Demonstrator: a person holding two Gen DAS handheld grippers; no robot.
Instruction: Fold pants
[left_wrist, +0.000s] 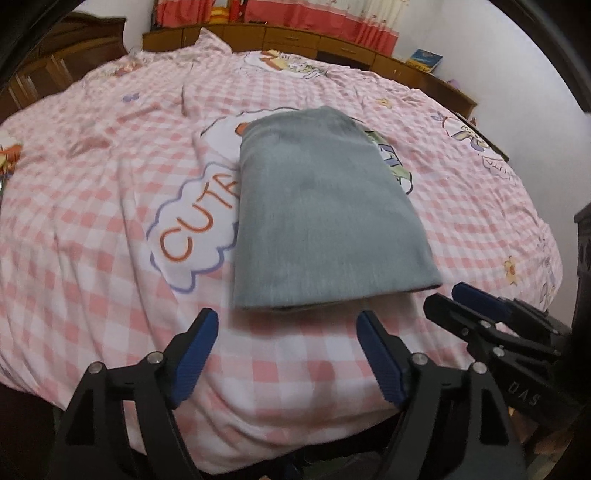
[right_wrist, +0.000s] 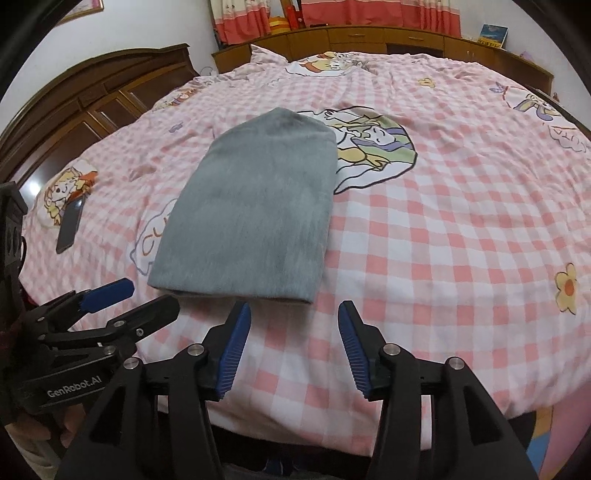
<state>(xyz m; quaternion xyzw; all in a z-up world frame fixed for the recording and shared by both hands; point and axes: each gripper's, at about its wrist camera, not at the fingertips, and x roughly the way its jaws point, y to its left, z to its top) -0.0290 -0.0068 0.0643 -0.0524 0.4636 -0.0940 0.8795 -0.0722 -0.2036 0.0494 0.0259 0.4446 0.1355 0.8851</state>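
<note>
- Pants (left_wrist: 325, 210) lie folded into a compact grey rectangle on the pink checked bedspread (left_wrist: 92, 229), near my edge of the bed, long side running away from me.
- From the right wrist view the pants (right_wrist: 251, 206) sit left of centre, partly covering a cartoon print; the near folded edge is just ahead of my fingertips.
- My left gripper (left_wrist: 286, 325) is spread wide, nothing between the blue pads (left_wrist: 194, 354), hovering above the sheet just short of the near edge of the bundle, not touching it.
- My right gripper (right_wrist: 293, 314) is also wide apart, empty, pads (right_wrist: 232, 350) clear of the cloth, level with the near right corner.
- Each gripper shows in the other's view: right one at the lower right of the left view (left_wrist: 448, 295), left one at the lower left of the right view (right_wrist: 147, 295).
- Step, my judgement: folding looks done or nearly done; layers look stacked, edges roughly even, no loose leg showing.
- Next move, if any: either 1 more fold, needing both grippers to pinch the 2 near corners and carry them over to the far edge, or just a light press to flatten.
- Risk: soft stack could slide on the sheet if I pinch only the top layer.
- A dark phone (right_wrist: 70, 229) lies on the bed well apart to the left; not in the way.
</note>
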